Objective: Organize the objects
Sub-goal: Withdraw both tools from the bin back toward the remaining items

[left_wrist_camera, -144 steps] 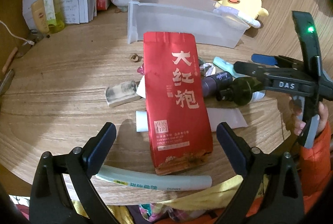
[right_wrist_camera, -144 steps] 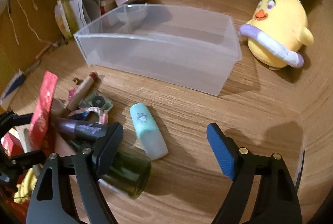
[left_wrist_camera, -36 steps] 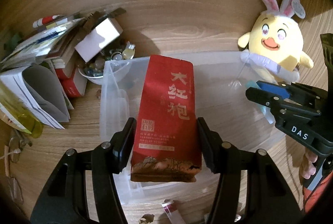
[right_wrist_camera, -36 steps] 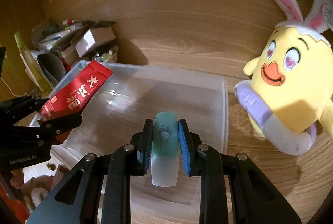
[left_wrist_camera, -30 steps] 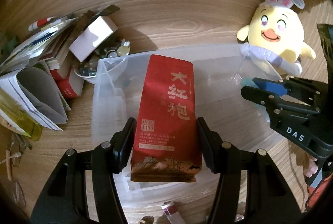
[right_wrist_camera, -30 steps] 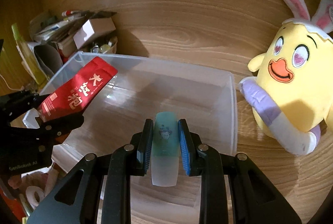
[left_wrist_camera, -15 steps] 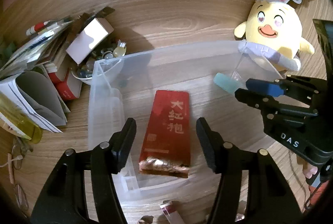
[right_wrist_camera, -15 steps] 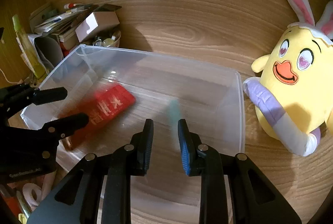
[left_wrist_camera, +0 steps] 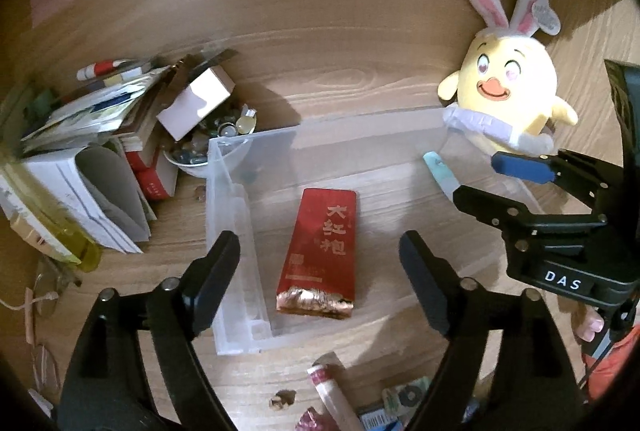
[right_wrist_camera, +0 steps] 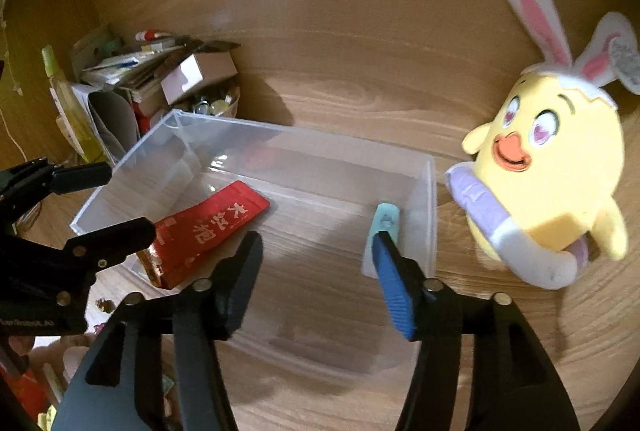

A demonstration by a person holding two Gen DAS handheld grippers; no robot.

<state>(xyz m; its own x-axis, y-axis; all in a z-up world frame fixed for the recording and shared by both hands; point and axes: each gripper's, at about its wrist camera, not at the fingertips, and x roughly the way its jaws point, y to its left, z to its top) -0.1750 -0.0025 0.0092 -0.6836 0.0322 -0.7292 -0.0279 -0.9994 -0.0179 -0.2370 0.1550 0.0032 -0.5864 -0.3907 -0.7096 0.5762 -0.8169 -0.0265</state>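
Observation:
A clear plastic bin (left_wrist_camera: 228, 199) (right_wrist_camera: 304, 159) stands on the wooden desk. A red tea packet (left_wrist_camera: 322, 247) (right_wrist_camera: 208, 227) lies flat on its floor. A mint-green tube (left_wrist_camera: 440, 173) (right_wrist_camera: 382, 227) leans against the bin's right end wall. My left gripper (left_wrist_camera: 320, 271) is open and empty above the bin's near-left part; it also shows in the right wrist view (right_wrist_camera: 116, 203). My right gripper (right_wrist_camera: 320, 271) is open and empty above the bin's right part; it also shows in the left wrist view (left_wrist_camera: 496, 179).
A yellow bunny-eared chick plush (left_wrist_camera: 508, 99) (right_wrist_camera: 548, 183) sits right of the bin. Books, papers and a small box (left_wrist_camera: 196, 99) pile up at the left beside a bowl of trinkets (left_wrist_camera: 200, 147). Small loose items (left_wrist_camera: 332, 391) lie on the desk in front of the bin.
Both grippers opened wide. The red packet dropped from the left gripper onto the bin floor. The mint tube fell from the right gripper and settled against the bin's right wall.

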